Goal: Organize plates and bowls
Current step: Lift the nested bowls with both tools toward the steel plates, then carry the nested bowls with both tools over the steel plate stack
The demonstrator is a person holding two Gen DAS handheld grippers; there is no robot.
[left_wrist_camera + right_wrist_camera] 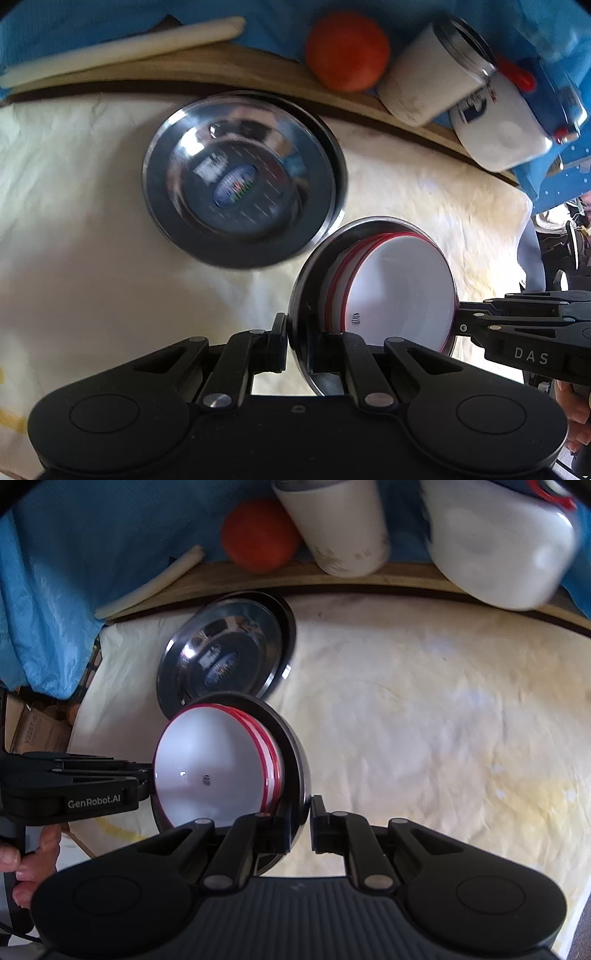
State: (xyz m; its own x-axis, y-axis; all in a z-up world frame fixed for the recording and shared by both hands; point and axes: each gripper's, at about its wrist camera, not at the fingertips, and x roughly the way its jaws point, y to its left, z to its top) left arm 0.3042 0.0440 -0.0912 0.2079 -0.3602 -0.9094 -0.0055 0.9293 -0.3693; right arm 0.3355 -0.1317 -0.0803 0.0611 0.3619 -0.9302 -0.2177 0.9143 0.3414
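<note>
L wrist view, L to R: steel plate (243, 177) flat on cloth-covered desk (74, 240), upper centre. Left hand-held gripper (299, 339) clamped on steel bowl (306, 295) rim, lower centre, white bowls (402, 291) nested inside. Right hand-held gripper (460, 321) clamped on opposite rim, lower right.

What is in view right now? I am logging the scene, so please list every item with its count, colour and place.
Steel plate carrying white bowls: one, silver, lifted, rim pinched on opposite sides by both grippers.
White red-rimmed bowls: stacked, at least two, on the carried plate.
Steel plates with sticker: stacked pair, silver, on the cloth.
Cream cloth: one, covering the table.
Round orange fruit: one, at the back edge.
White cylindrical cup: one, beside the fruit.
White plastic jug with red cap: one, far right.
Cream stick: one, back left.
Left hand-held gripper: black, shut on the plate rim.
Right hand-held gripper: black, shut on the opposite rim.
</note>
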